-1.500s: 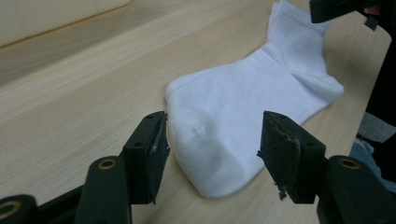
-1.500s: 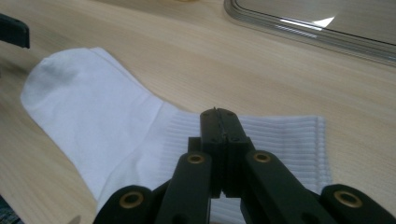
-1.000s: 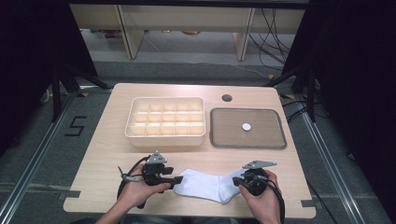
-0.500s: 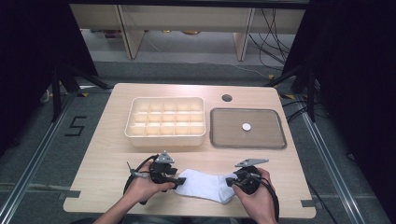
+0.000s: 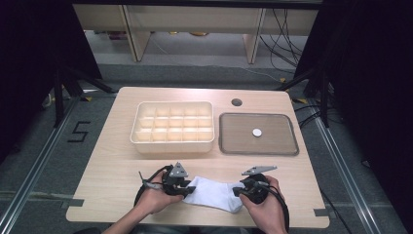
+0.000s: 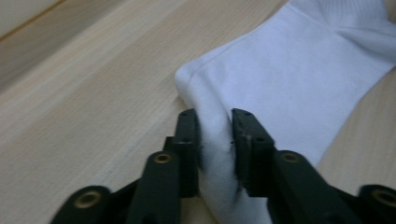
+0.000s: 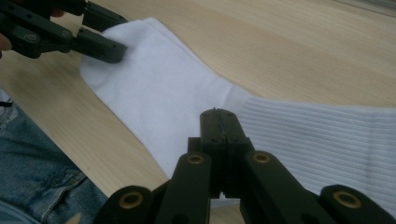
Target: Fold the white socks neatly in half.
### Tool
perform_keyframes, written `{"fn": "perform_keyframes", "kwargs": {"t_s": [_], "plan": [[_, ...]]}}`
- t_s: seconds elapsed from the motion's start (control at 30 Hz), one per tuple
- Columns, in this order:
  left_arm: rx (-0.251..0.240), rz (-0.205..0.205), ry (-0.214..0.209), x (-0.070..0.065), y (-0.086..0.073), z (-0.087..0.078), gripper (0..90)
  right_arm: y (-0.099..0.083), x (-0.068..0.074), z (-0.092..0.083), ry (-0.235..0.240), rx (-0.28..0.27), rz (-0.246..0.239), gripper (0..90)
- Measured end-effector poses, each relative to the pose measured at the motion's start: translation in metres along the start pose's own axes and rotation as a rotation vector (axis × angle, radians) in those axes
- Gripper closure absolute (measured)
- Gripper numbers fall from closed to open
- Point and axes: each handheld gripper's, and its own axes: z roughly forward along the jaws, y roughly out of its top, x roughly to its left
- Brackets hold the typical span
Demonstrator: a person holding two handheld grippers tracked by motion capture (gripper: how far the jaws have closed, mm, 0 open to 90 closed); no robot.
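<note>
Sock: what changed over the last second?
The left gripper has just been closing its jaws and now pinches the white sock at its toe end. The right gripper stayed shut on the sock's ribbed end. Compartment box and tray unchanged.

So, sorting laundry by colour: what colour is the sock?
White, plain sock; clearest in the right gripper view.

Sock [image 5: 216, 194] at table [image 5: 107, 180] front edge; compartment box [image 5: 173, 127] behind-left, tray [image 5: 258, 148] behind-right w/ disc [image 5: 256, 132] in it.
</note>
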Motion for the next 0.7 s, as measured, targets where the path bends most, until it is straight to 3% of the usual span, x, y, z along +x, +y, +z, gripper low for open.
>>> {"fn": "perform_keyframes", "kwargs": {"t_s": [0.07,0.13,0.2,0.3,0.4,0.43,0.53,0.57,0.7], "plan": [[0.013,0.019,-0.001,-0.003,0.000,-0.001,78.0,0.001,-0.001,0.001,0.008,0.013,-0.012,90.0],[0.009,-0.017,0.003,-0.006,0.000,-0.001,79.5,0.003,0.003,0.006,0.011,0.015,-0.008,90.0],[0.007,-0.019,0.003,-0.005,0.000,-0.001,80.2,0.004,0.003,0.007,0.028,0.035,-0.016,90.0],[0.011,-0.074,-0.039,-0.003,0.000,-0.004,80.4,0.007,0.009,0.017,0.042,0.052,-0.013,90.0],[-0.001,-0.084,-0.046,-0.003,0.000,-0.007,80.5,0.007,0.016,0.025,0.064,0.097,-0.010,90.0],[-0.022,-0.115,-0.051,-0.005,-0.001,-0.009,80.5,0.007,0.018,0.028,0.082,0.099,-0.018,90.0],[-0.010,-0.108,-0.057,-0.005,-0.002,-0.011,80.4,0.007,0.021,0.034,0.095,0.103,-0.017,90.0],[-0.027,-0.133,-0.070,-0.007,-0.002,-0.012,80.4,0.007,0.025,0.037,0.101,0.125,0.000,90.0],[-0.033,-0.138,-0.082,-0.008,-0.002,-0.016,80.4,0.006,0.026,0.043,0.123,0.137,0.030,90.0]]}}
